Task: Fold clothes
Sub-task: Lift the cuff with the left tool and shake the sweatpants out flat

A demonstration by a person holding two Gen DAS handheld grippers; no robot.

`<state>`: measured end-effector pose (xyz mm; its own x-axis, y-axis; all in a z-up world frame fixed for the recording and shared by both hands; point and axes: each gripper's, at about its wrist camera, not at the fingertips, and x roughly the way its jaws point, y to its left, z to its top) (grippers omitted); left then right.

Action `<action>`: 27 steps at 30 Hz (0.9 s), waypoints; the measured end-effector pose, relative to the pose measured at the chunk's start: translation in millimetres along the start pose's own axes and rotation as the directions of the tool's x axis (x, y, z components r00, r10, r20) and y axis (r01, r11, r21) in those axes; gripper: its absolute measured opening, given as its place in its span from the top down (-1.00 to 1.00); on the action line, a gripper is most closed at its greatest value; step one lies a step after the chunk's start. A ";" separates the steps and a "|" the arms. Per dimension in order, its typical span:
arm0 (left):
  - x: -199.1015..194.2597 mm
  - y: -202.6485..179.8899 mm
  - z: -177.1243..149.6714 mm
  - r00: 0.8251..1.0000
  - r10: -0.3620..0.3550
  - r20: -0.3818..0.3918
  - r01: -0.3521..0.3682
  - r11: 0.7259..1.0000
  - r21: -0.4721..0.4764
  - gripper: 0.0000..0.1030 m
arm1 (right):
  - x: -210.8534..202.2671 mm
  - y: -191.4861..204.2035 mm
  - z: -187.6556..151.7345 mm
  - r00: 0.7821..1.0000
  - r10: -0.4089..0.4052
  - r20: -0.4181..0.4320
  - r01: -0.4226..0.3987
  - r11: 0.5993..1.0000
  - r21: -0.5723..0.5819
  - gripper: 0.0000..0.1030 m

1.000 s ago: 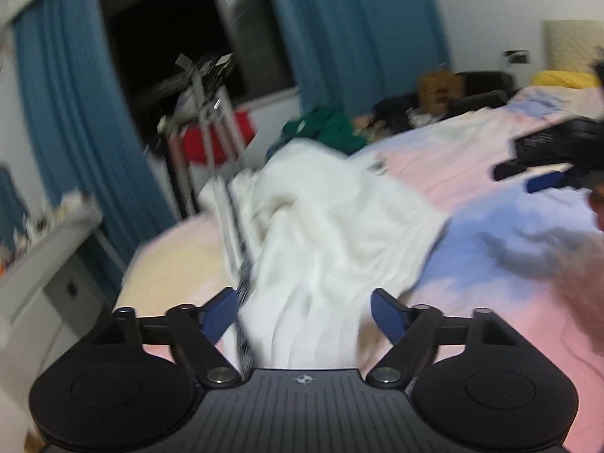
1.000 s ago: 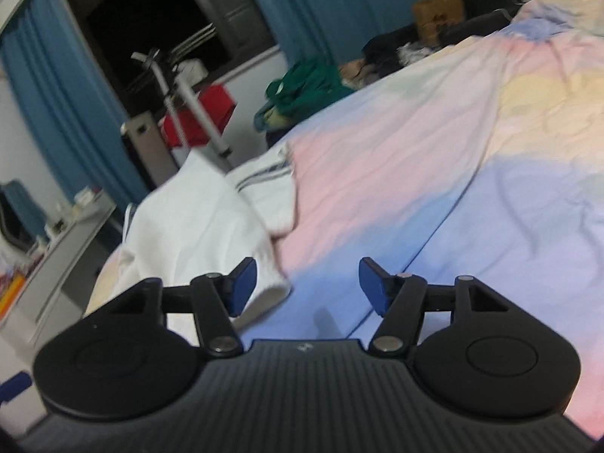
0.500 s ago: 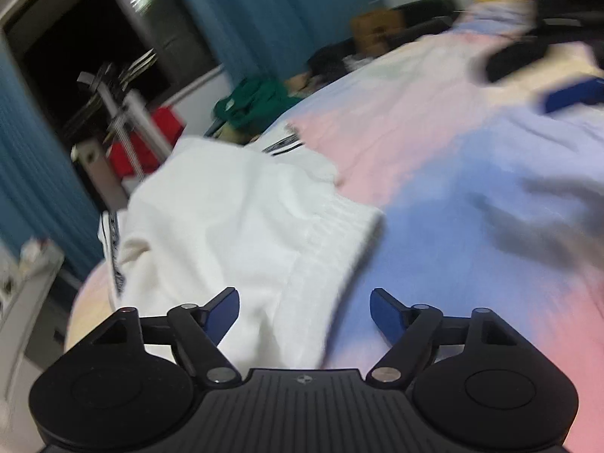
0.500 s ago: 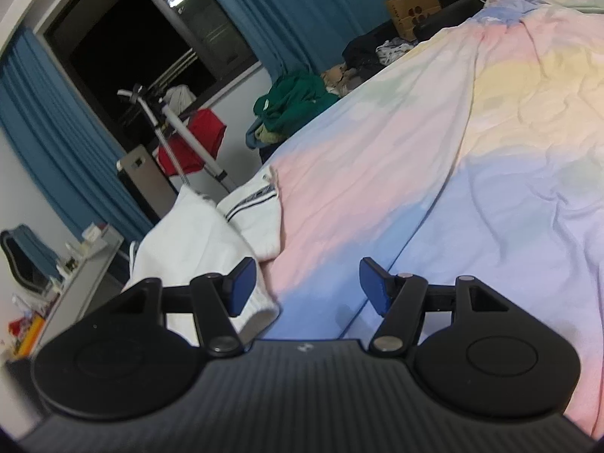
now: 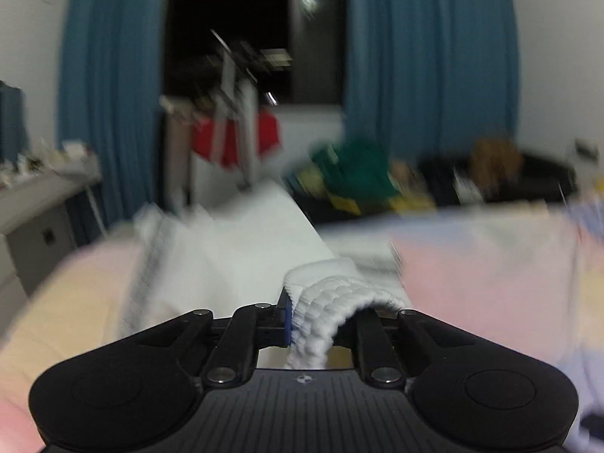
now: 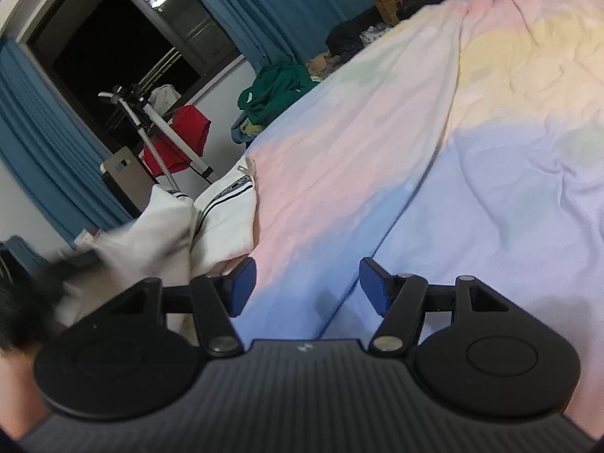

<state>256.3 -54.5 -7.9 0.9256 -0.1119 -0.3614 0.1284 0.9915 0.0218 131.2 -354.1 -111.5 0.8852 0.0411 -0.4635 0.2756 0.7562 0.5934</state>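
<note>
Ribbed white cuff [image 5: 324, 313] of a white garment [image 5: 234, 249] sits pinched between the closed jaws of the left hand-held gripper [image 5: 313, 319], whose jaws have just been closing on it; the knitted band bulges up over the fingers. From that grip the garment trails back to the far edge of the bed [image 6: 472, 173], whose pastel pink, yellow and blue cover lies otherwise flat. In the right wrist view the same garment lies bunched at the bed's left edge, a black-striped panel [image 6: 230, 192] uppermost. The right hand-held gripper [image 6: 305, 285] hangs released over the blue part of the cover, its blue pads [image 6: 241, 279] well apart with only sheet between them. Blue curtains [image 6: 49, 143] and a heap of green clothing [image 6: 279, 87] lie beyond the bed.
</note>
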 end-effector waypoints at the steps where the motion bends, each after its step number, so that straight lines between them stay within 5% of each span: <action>1: -7.7 20.4 15.4 1.000 0.017 0.023 -0.016 0.999 -0.034 0.78 | -0.3 1.7 -0.7 1.000 0.000 -0.002 0.000 1.000 -0.008 -0.24; 5: -37.7 111.7 73.0 0.988 0.119 0.094 -0.106 0.985 -0.133 0.78 | 0.5 11.8 -3.9 1.000 -0.003 -0.009 0.002 0.999 -0.041 -0.24; 8: -51.0 189.1 103.3 0.964 0.243 0.110 -0.216 0.953 -0.210 0.79 | 2.4 21.4 -6.7 1.000 -0.009 -0.012 0.008 0.997 -0.075 -0.24; 13: -27.8 303.8 105.7 0.879 0.476 0.018 -0.455 0.852 -0.259 0.80 | 11.0 40.1 -14.0 0.999 -0.017 -0.028 0.013 0.990 -0.138 -0.24; 17: 8.7 370.9 66.2 0.825 0.557 -0.096 -0.564 0.797 -0.215 0.79 | 19.3 53.8 -20.8 0.999 -0.022 -0.043 0.013 0.982 -0.191 -0.24; 23: 34.5 412.0 -21.1 0.845 0.453 -0.283 -0.529 0.783 -0.328 0.69 | 32.6 66.8 -30.9 0.995 0.022 -0.093 -0.042 0.975 -0.218 -0.24; 27: 9.4 417.6 -44.9 0.861 0.435 -0.263 -0.506 0.787 -0.354 0.13 | 35.2 72.0 -33.6 0.990 0.064 -0.123 -0.090 0.971 -0.220 -0.24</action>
<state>302.6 361.5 -44.0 0.7591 0.3529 -0.5470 -0.4933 0.8601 -0.1296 169.5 -276.3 -107.2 0.8482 0.1691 -0.5020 0.1057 0.8746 0.4731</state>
